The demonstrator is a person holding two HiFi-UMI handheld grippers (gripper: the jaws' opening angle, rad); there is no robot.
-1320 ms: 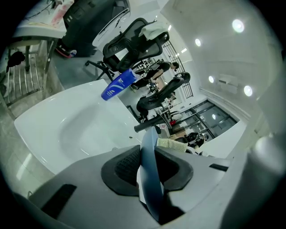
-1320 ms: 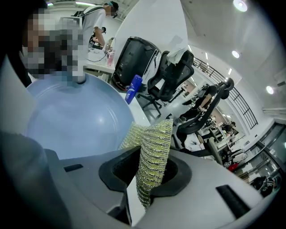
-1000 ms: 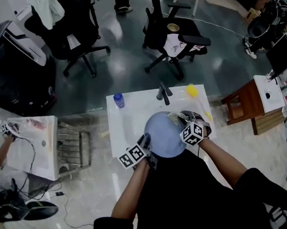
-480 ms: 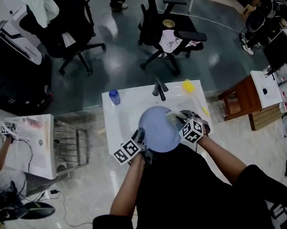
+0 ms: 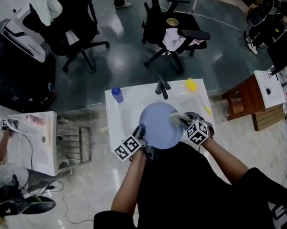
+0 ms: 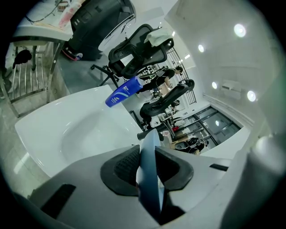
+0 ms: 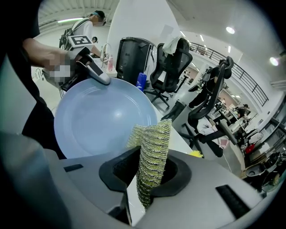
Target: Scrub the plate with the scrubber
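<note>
Jaws of left gripper (image 6: 149, 166) pinch the blue plate (image 5: 159, 126) by its rim, holding it up over the sink (image 5: 118, 124) so its face is reachable. Right gripper (image 7: 149, 176) jaws clamp the yellow-green scrubber (image 7: 153, 154), at the plate's right edge, ready to scrub.

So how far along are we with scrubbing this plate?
Done: left claw grips the blue plate by its rim over the sink; right claw clamps the scrubber. In hand: scrubber held at the plate's right side, contact unclear. Left: the scrubbing; the plate's face shows no suds, so progress can't be judged.
</note>
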